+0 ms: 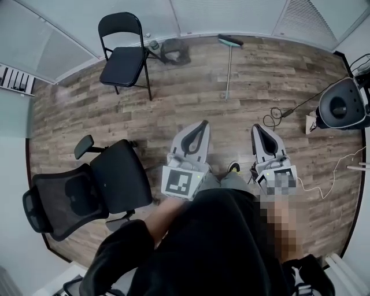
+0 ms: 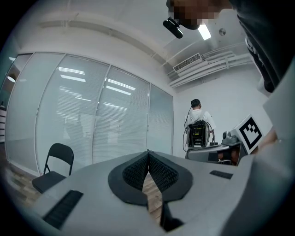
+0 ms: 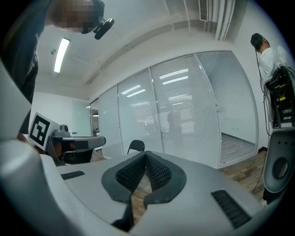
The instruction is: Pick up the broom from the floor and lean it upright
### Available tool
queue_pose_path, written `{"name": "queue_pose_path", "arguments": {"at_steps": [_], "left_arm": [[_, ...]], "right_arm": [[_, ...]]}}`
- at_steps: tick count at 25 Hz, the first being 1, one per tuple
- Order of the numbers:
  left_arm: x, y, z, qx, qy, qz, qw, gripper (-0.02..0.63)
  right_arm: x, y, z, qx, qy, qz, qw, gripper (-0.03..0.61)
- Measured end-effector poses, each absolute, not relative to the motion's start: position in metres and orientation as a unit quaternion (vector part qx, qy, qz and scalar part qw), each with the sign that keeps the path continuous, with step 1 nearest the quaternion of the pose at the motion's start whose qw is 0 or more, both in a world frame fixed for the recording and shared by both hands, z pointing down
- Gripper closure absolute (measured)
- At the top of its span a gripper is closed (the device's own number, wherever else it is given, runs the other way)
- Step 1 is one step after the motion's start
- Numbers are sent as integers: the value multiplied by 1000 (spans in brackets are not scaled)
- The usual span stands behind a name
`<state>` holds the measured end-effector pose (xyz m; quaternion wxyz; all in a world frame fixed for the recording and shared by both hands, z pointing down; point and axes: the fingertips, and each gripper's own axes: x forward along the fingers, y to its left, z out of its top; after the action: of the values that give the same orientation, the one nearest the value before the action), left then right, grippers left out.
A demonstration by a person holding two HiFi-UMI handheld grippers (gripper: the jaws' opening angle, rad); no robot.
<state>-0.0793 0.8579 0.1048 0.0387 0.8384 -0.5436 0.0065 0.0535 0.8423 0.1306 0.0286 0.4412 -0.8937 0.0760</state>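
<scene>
Both tongs are seen shut with nothing between them. The left gripper (image 1: pixel 203 124) and the right gripper (image 1: pixel 256 128) are held about level in front of the body, pads met tip to tip.

Nearest, room on the left is cut short by an office chair (image 1: pixel 87 191), which is parked near that gripper. A little farther, a coiled cable (image 1: pixel 272 118) is laid on the wood floor (image 1: pixel 173 110) ahead of the right gripper (a foot could be caught in it on the walk forward). It is run toward a black round device (image 1: pixel 341 104) at the right edge. The middle of the floor is otherwise left open.

The broom (image 1: pixel 229 66) is lying flat well ahead, head toward the glass wall (image 1: pixel 202 14), and is not yet touched.

- **Slip:** a thin handle flat on boards may be caught only at the tips and lost.
- **Swing:** if it is gripped far from the head, the head may be swung into the folding chair (image 1: pixel 124 55) or the dark bag (image 1: pixel 173 52) nearby.
- **Slide:** once leaned, its foot could be slid out along the smooth floor.
</scene>
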Motion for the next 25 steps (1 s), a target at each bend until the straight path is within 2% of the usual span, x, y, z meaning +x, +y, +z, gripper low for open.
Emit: {"name": "queue_pose_path", "arguments": {"at_steps": [11,25], "left_arm": [[-70,838,123,846,-528,11,64,594],[-22,716,106,837,-546,25,41,594]], "right_arm": [[60,824,134,436,-897,68,29,571],[129,695,124,435,-898,65,-18,571]]}}
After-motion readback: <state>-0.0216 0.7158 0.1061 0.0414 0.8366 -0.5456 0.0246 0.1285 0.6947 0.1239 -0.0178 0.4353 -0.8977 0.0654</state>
